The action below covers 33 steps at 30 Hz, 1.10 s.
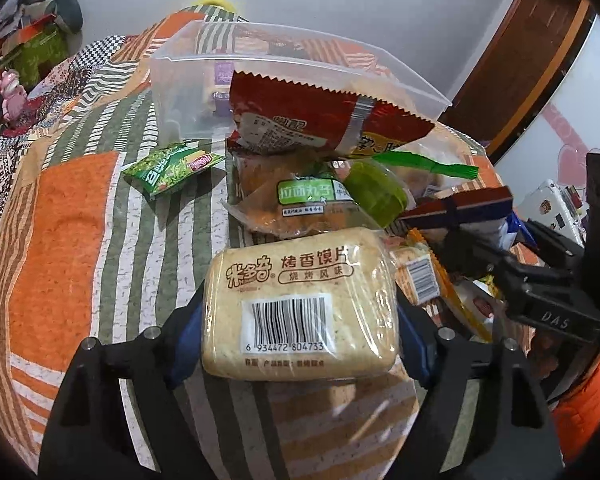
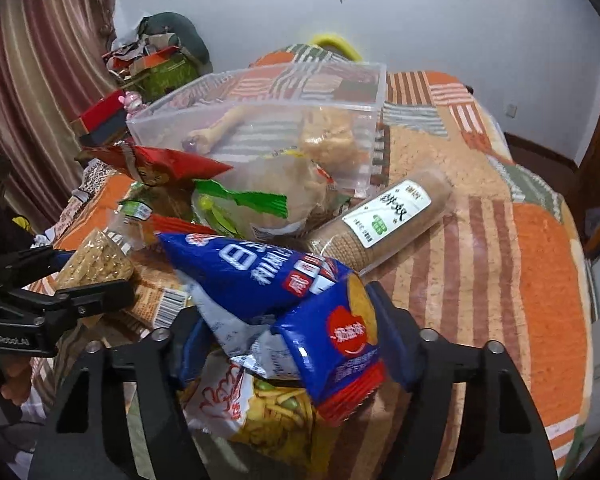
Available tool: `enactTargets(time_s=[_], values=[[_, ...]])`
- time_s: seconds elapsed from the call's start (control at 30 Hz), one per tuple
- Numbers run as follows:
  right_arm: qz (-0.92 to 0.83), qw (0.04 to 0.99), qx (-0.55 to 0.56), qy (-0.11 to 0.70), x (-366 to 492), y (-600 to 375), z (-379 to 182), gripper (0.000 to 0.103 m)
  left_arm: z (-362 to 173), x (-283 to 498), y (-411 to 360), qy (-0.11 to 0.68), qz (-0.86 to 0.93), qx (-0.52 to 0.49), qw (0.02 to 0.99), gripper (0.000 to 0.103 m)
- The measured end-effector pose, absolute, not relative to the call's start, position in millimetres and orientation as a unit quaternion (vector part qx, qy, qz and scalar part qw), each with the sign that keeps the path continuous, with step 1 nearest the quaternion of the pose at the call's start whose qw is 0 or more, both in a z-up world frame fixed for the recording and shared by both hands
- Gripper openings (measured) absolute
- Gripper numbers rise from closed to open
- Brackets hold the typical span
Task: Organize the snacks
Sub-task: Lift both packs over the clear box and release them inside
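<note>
My left gripper is shut on a beige baked-chip packet with a barcode, held above the patchwork bed cover. My right gripper is shut on a crumpled blue chip bag. A clear plastic bin stands ahead on the bed and also shows in the right wrist view; it holds a few snacks. A red packet leans on its near wall. A pile of snacks lies between the grippers and the bin.
A small green packet lies alone left of the pile. A long cracker tube lies right of the bin. A yellow noodle-snack bag lies under my right gripper. Boxes and clutter stand beyond the bed's far left edge.
</note>
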State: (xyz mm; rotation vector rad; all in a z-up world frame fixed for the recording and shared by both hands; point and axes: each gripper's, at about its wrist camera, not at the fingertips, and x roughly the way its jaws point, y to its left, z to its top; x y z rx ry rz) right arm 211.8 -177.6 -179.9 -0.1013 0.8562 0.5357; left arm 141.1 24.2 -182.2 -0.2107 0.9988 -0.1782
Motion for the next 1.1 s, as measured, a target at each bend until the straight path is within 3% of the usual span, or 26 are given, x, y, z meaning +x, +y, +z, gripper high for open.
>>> enactTargets(time_s=[0.6, 1.1], values=[[0.263, 0.901, -0.049, 0.34, 197, -190, -117, 0.064, -99, 117, 40, 0.388, -0.067, -0.09, 0.915, 0.08], [0.268, 0.917, -0.027, 0.293, 232, -168, -75, 0.064, -52, 160, 42, 0.346, -0.066, -0.074, 0.933, 0.08]])
